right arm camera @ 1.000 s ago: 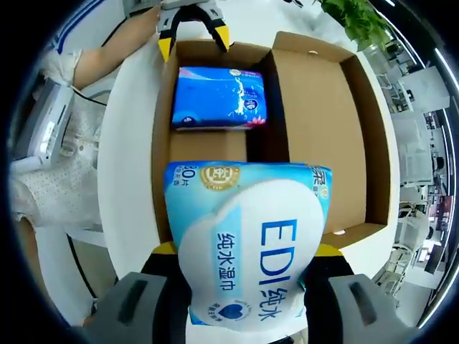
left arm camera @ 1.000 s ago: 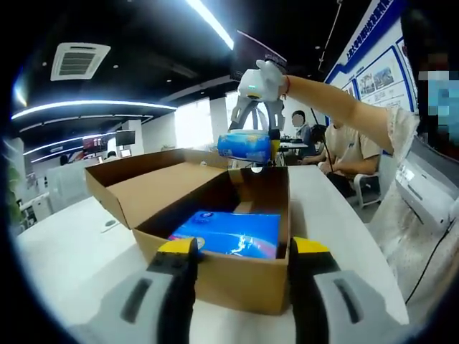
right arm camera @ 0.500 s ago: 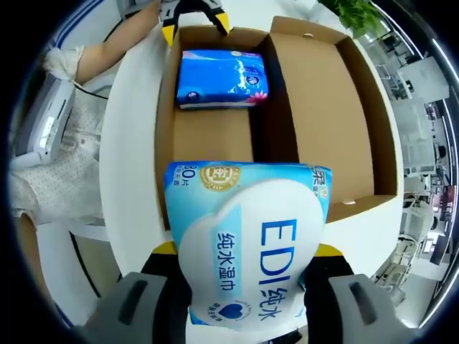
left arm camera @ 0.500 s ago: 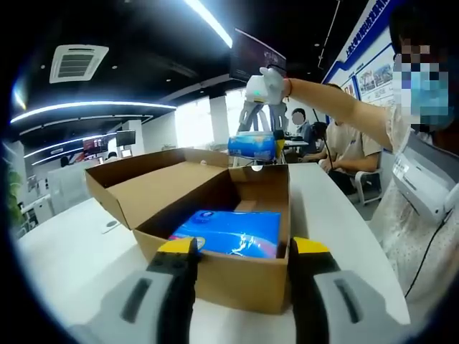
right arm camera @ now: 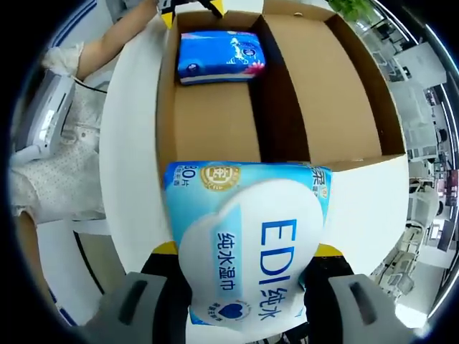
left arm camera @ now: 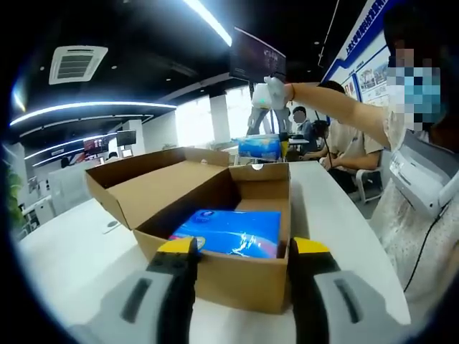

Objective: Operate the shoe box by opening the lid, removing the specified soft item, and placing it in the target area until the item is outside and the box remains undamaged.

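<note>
White table (left arm camera: 79,265) bears the open shoe box (right arm camera: 208,118); right tongs (right arm camera: 244,261) clamp a wipes pack (right arm camera: 247,244), left tongs (left arm camera: 240,251) apart.

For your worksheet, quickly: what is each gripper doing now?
Left gripper: open, holding nothing, at the cardboard box.
Right gripper: shut on the wet-wipes pack.

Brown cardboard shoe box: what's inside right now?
The brown cardboard shoe box holds one blue plastic pack lying flat at the end by the left gripper. The rest of the floor that shows is bare; the light-blue wipes pack in the right gripper's jaws covers the near rim.
</note>
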The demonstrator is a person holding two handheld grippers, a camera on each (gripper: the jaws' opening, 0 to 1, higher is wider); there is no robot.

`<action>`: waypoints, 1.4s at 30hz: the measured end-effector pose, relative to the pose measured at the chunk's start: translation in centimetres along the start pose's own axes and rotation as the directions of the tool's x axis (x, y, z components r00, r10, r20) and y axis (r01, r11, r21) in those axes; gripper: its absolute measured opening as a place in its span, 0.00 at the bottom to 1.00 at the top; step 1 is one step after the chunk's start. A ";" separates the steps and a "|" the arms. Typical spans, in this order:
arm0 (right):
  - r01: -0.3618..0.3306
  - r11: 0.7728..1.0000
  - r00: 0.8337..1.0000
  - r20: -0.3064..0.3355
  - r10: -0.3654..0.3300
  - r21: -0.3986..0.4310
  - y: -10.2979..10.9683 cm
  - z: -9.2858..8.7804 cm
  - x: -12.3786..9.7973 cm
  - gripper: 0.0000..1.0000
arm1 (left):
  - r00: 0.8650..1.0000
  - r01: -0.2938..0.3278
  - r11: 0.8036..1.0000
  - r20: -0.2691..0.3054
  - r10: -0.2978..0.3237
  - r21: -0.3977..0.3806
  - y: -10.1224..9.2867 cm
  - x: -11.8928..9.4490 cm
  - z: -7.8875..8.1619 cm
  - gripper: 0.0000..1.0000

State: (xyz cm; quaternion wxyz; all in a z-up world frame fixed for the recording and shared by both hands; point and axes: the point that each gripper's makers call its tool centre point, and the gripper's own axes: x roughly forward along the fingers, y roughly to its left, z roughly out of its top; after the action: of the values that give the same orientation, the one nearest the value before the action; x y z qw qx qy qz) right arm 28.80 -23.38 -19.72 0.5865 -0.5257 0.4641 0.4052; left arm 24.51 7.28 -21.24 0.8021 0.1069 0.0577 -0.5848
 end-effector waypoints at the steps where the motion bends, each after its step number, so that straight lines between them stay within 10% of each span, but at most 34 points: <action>1: -0.003 1.000 1.000 0.000 0.003 0.003 0.0 -0.1 0.3 0.64 | 1.000 0.000 1.000 0.000 0.000 0.000 0.0 0.0 0.0 0.53; 42: -0.110 0.993 0.993 -0.037 0.108 -0.047 0.0 -3.5 8.9 0.63 | 1.000 0.004 1.000 0.007 -0.004 -0.001 -0.3 0.2 0.0 0.53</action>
State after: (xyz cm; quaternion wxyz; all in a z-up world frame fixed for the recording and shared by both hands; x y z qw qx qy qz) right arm 30.51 -26.99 -28.43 0.5423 -0.5207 0.4923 0.4387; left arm 24.33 6.98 -21.33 0.8011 0.1044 0.0553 -0.5868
